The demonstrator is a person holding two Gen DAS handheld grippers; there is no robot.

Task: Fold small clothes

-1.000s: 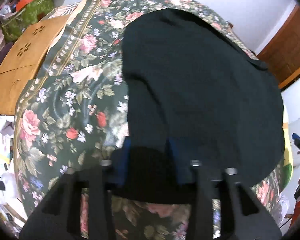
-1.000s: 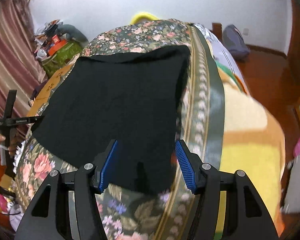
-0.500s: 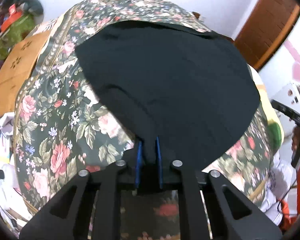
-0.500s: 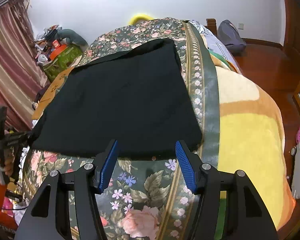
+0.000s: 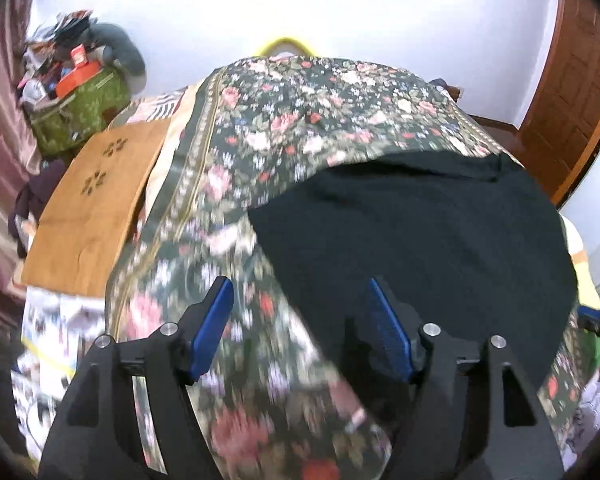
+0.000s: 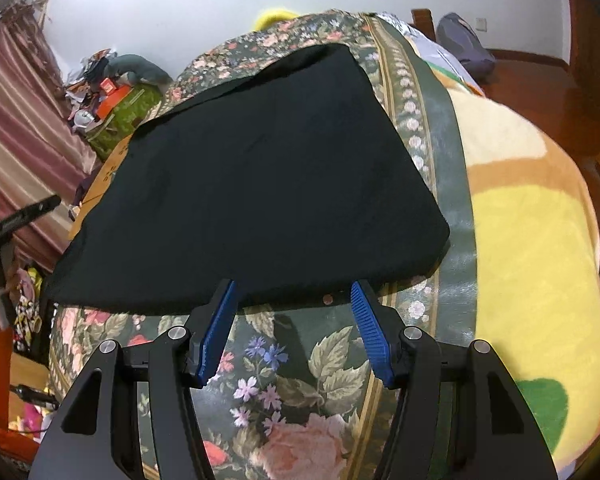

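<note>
The black garment lies flat on the floral bedspread, its near edge just beyond the right gripper, whose blue pads stand spread with only bedspread between them. The left gripper is opening, nothing pinched; the garment's left edge runs past its right finger. Bare floral cloth stretches left toward a brown cardboard sheet.
</note>
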